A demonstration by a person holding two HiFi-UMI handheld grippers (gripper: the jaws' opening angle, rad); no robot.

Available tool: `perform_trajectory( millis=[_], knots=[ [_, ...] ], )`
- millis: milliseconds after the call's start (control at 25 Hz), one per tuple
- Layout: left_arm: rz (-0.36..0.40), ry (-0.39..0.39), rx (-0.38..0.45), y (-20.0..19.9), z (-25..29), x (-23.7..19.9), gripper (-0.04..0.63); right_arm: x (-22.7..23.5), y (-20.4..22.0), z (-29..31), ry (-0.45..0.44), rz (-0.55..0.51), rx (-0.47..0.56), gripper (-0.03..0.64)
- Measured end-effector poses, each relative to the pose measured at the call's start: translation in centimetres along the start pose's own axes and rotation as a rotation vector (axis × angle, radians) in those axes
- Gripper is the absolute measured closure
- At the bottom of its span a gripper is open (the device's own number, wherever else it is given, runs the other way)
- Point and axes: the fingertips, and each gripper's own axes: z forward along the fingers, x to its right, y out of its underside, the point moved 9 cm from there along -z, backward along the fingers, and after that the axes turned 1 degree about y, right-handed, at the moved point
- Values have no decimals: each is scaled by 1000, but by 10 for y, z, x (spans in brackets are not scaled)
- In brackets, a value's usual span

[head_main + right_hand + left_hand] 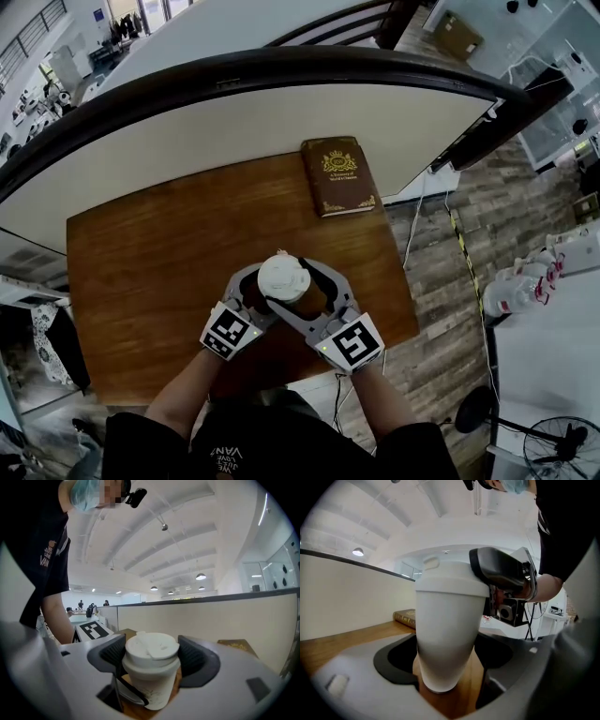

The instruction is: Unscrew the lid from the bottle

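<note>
The bottle (283,281) stood on the counter (150,262), between the jaws of both tools at once. The left hand-held gripper (447,667) was open. Its dark pads stood off either side of the bottle's lower body, with counter showing in the gaps. The right hand-held gripper (152,660) was open too and sat higher, its pads flanking the lid (151,645) just beside the rim without visibly pressing. A book (337,176) lay well beyond both sets of jaws.

The step in hand looked like seating the two grips before any turning. It would go best if the left closed first, low and square on the body, so the bottle could neither spin nor tip. The right should then close on the lid's rim alone, clear of the shoulder below, and twist about the bottle's own axis with no sideways pull. The tapered body may tend to slip in the pads.

The bottle was upright, its long axis vertical and crossing both jaw lines. The lid end pointed up and the narrower base rested on the counter.
</note>
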Motion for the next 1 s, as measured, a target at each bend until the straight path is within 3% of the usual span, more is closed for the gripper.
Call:
perform_trajectory(
  millis=[160, 280, 600, 720, 840, 1000],
  knots=[
    [7, 25, 23, 3, 0, -2, 225, 7, 2, 0, -74, 30, 8, 298],
    [11, 43, 32, 4, 0, -4, 225, 15, 2, 2, -188, 12, 12, 298],
    [14, 55, 53, 7, 0, -4, 227, 50, -4, 20, -677, -18, -29, 298],
    [13, 56, 59, 7, 0, -3, 227, 57, -7, 30, -804, -45, -61, 298],
    [11, 58, 64, 5, -1, -4, 227, 57, -11, 33, -832, -67, -79, 298],
    [23, 53, 61, 5, -2, -4, 225, 56, -15, 21, -730, -29, -70, 298]
  ],
)
